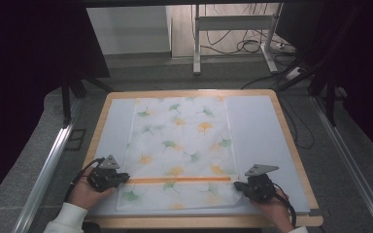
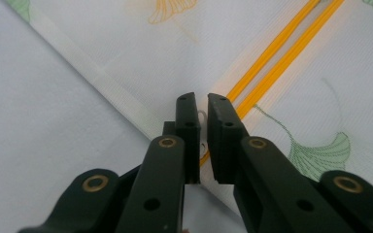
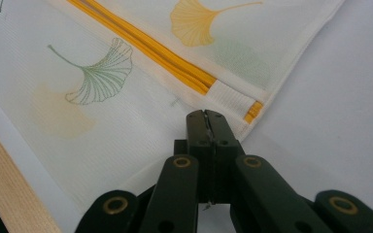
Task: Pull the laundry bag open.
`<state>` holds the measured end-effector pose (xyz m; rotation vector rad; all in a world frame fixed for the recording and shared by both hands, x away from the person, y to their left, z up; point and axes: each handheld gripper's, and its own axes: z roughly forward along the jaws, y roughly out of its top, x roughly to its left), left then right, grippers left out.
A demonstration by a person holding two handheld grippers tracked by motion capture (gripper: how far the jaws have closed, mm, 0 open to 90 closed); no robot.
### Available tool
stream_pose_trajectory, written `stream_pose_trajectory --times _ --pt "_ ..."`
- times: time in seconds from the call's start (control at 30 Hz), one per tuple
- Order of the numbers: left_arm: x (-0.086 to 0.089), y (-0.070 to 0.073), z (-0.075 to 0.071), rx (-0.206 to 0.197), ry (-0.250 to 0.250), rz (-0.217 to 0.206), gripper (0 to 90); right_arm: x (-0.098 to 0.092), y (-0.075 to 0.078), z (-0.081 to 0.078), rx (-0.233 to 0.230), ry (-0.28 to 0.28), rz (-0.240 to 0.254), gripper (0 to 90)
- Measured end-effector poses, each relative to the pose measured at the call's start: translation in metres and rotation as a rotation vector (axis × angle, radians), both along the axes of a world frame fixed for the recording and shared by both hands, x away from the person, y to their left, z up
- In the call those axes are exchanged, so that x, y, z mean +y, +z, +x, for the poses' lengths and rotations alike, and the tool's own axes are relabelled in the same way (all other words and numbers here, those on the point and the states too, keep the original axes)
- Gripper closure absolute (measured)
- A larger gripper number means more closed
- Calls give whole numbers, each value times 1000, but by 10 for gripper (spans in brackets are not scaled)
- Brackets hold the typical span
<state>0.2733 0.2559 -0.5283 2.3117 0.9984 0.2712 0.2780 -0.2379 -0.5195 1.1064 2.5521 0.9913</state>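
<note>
A white mesh bag (image 1: 179,145) printed with green and yellow ginkgo leaves lies flat on the mat. An orange zipper (image 1: 179,180) crosses it near the front edge. My left gripper (image 1: 125,177) sits at the zipper's left end. In the left gripper view its jaws (image 2: 203,99) stand a narrow gap apart, with the small pale zipper pull (image 2: 202,116) between them beside the orange zipper (image 2: 272,48). My right gripper (image 1: 238,185) is at the zipper's right end. There its jaws (image 3: 206,114) are pressed together on the bag's edge, just short of the zipper's end (image 3: 252,110).
The bag rests on a pale mat (image 1: 257,131) over a wooden table (image 1: 291,145). A strip of wooden table edge (image 3: 9,184) lies close to the right gripper. Beyond the table stand a metal frame (image 1: 233,22), floor cables (image 1: 243,46) and rails (image 1: 48,165) at both sides.
</note>
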Motion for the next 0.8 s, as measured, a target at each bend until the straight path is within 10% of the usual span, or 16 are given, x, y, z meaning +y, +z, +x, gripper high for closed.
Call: stream_pose_trajectory --times 0.17,0.4,0.8 --pt "-3 2 -3 -23 -2 -21 735 2 2 -1 -14 13 1 892" --pt "1 15 -7 -175 124 -126 552 3 11 0 -88 31 58 864" --pt "20 6 -4 -143 252 -136 476 -32 14 25 -154 -147 98 531"
